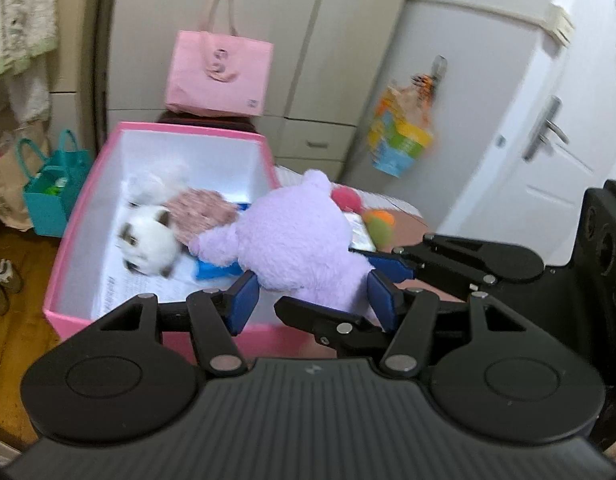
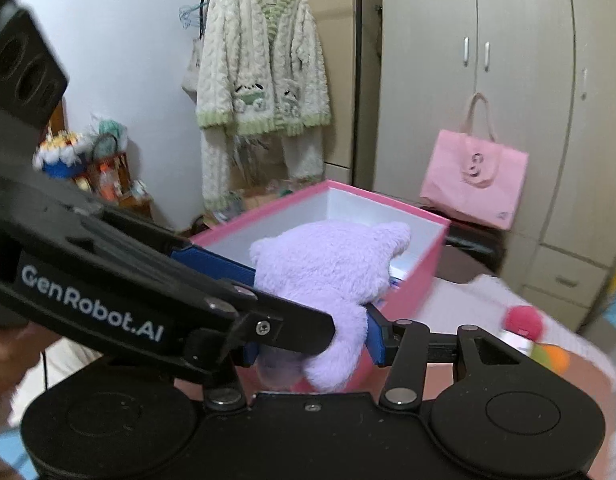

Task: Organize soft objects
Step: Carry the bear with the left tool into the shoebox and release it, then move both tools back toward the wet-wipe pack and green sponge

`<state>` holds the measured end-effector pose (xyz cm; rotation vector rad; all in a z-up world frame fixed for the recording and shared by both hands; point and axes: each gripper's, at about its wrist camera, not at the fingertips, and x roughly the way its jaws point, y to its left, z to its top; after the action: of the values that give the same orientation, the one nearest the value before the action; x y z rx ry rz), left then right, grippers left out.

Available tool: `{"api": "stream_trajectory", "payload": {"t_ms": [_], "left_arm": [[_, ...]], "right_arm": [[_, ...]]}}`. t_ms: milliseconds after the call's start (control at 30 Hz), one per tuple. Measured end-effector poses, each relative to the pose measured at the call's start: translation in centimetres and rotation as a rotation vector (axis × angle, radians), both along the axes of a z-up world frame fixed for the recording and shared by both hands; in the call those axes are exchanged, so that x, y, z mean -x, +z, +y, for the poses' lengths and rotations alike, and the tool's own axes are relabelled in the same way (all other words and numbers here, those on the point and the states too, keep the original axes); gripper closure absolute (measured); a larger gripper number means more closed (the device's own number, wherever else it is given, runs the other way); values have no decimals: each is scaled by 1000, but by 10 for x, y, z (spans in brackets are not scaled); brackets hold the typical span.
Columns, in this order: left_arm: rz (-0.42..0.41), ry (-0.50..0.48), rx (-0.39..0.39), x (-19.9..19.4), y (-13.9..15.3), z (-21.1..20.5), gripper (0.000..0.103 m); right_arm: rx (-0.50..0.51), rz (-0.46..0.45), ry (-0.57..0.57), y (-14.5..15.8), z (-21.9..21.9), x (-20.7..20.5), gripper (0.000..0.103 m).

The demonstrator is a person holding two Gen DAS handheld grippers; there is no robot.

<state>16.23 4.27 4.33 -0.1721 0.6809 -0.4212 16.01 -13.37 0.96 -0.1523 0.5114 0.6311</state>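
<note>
You are pinching the purple plush toy with both tools: your left tool is squeezing its lower body, and your right tool is gripping what looks like a leg, though the other tool partly hides it. The toy is hanging over the near edge of the pink box, which is holding a white plush cat.

Home bedroom: wardrobe, hanging fleece pyjamas.

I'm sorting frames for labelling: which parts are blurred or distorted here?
Left wrist view: the white plush cat and the colourful hanging bag are motion-smeared; the wardrobe bows from fisheye. Right wrist view: the purple plush stays fairly sharp; the balls at right are blurred.
</note>
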Motion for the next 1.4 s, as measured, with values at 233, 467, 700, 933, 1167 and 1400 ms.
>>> {"api": "stream_trajectory", "payload": {"t_ms": [233, 467, 700, 933, 1167, 1400], "left_arm": [[49, 85, 40, -43, -26, 32, 45], [89, 110, 59, -66, -47, 43, 45], [81, 145, 37, -66, -54, 41, 43], [6, 123, -19, -40, -34, 43, 40], [-23, 36, -28, -3, -15, 32, 40], [-81, -39, -40, 35, -4, 11, 40]], "right_arm": [[-12, 71, 22, -21, 37, -49, 48], [49, 97, 28, -35, 58, -71, 44], [124, 86, -2, -45, 62, -74, 43], [163, 26, 21, -25, 45, -46, 40], [162, 18, 10, -7, 19, -13, 40], [172, -11, -18, -1, -15, 22, 40]]}}
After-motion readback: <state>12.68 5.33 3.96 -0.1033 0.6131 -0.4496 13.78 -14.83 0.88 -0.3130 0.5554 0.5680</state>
